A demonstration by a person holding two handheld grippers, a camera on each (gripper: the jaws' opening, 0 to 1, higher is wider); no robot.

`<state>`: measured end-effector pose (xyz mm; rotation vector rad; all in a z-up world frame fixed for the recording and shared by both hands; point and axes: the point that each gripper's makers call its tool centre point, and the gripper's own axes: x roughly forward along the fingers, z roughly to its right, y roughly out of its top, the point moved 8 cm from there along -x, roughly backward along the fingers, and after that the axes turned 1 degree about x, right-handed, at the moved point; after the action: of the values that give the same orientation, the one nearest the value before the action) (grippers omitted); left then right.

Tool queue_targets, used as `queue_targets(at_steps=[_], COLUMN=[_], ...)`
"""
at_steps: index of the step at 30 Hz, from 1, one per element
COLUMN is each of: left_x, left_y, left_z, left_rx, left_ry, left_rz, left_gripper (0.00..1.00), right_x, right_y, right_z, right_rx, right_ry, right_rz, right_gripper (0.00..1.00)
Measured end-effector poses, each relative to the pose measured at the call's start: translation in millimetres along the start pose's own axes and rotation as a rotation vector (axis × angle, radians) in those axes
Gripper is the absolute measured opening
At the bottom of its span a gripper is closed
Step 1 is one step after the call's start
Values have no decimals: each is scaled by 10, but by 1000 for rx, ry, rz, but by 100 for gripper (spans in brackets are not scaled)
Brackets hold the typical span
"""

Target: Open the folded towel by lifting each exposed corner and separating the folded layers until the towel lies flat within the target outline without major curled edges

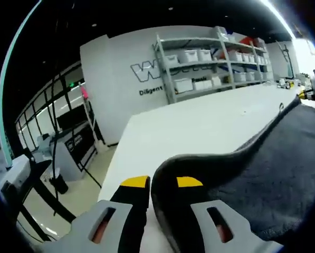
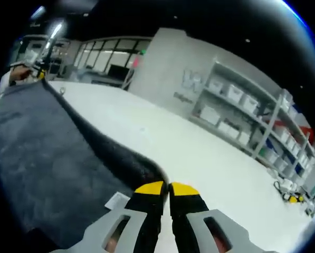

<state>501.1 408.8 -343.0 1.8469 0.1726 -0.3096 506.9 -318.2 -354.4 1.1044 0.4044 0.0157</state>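
Your towel [image 1: 284, 174] is dark grey, the bench [image 1: 199, 126] white, your gripper [image 2: 168, 191] tips yellow on black.

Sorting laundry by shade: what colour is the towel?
Dark grey towel, clearest in the right gripper view.

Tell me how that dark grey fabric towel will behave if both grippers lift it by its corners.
The dark grey fabric towel will probably be floppy: its edge already curves and sags between the left gripper and the right gripper. It looks thick and plush, so likely somewhat heavy. The nap should grip rather than slip on the white table.
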Motion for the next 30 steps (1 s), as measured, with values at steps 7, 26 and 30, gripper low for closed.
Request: queue_targets(at_steps=[7, 26, 30], left_x=[-15, -238, -268], left_y=[5, 87, 73], left_z=[-5, 78, 126], left_rx=[17, 44, 63], left_ry=[10, 36, 32], left_rz=[5, 67, 71], left_gripper=[20, 23, 23], right_x=[-29, -161, -204], right_y=[-20, -3, 23], right_z=[-18, -140, -152], right_rx=[32, 142, 204], right_ry=[-12, 2, 20], right_rz=[6, 49, 92], right_gripper=[3, 3, 4])
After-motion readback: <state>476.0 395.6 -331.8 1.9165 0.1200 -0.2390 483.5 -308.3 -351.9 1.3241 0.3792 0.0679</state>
